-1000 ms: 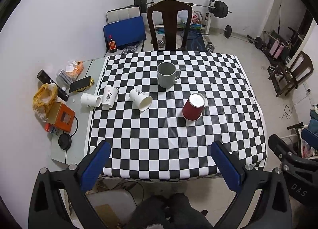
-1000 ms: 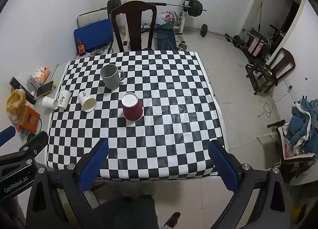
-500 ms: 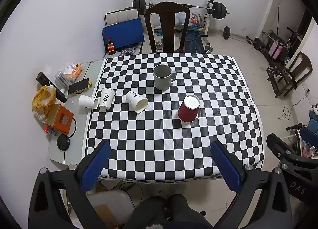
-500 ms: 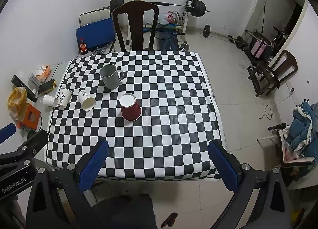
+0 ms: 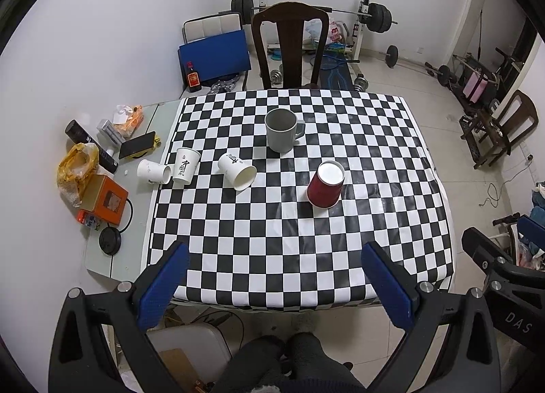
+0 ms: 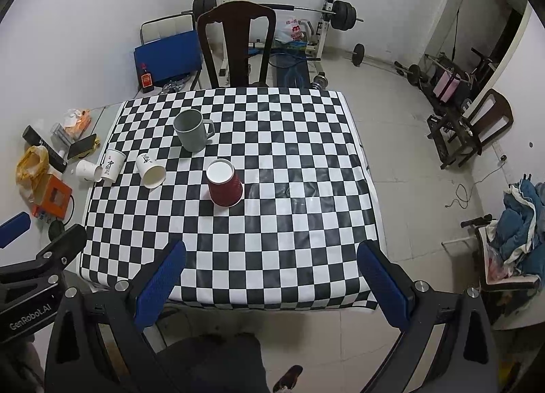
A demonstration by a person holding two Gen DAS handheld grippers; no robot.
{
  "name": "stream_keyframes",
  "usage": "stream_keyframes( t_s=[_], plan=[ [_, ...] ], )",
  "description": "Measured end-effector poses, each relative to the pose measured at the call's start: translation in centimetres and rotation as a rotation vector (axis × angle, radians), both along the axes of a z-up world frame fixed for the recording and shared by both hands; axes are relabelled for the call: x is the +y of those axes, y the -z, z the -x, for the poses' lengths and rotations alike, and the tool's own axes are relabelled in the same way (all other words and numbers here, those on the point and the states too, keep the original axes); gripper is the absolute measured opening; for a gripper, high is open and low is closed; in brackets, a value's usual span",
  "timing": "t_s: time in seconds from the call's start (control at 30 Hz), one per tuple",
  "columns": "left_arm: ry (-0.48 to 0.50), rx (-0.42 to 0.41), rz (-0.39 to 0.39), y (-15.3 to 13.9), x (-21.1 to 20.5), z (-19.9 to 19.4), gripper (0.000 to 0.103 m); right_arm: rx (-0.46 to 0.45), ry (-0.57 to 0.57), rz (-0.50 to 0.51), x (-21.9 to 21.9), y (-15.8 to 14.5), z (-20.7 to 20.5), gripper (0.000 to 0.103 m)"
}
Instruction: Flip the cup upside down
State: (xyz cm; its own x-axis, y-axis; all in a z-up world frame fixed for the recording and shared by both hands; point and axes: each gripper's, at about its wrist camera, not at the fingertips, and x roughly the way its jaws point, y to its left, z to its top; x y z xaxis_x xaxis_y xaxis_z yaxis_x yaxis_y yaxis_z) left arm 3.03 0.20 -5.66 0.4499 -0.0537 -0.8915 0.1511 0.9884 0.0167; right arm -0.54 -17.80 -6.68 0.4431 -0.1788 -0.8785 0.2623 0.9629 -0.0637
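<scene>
A red paper cup [image 5: 325,184] stands upside down, white base up, on the checkered table [image 5: 289,239]; it also shows in the right wrist view [image 6: 224,183]. A grey mug [image 5: 282,130] stands upright behind it, also in the right wrist view [image 6: 192,130]. A white paper cup [image 5: 237,171] lies on its side; another [image 5: 185,165] stands upright at the table's left edge. My left gripper [image 5: 277,282] and right gripper [image 6: 274,278] are both open and empty, held high above the near table edge.
A dark wooden chair [image 5: 289,42] stands behind the table. A side shelf on the left holds a third white cup on its side [image 5: 153,171], a phone [image 5: 138,145], an orange box [image 5: 104,200] and a yellow bag. Gym gear lines the back wall.
Both grippers have drawn back and up from the table, so the table looks smaller and farther. The cups have not moved.
</scene>
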Motion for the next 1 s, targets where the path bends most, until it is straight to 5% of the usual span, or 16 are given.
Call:
stream_keyframes(
  t_s=[1.0],
  plan=[
    [0.001, 0.001, -0.005, 0.09, -0.09, 0.07, 0.103, -0.001, -0.001, -0.003, -0.16, -0.05, 0.26, 0.101]
  ],
)
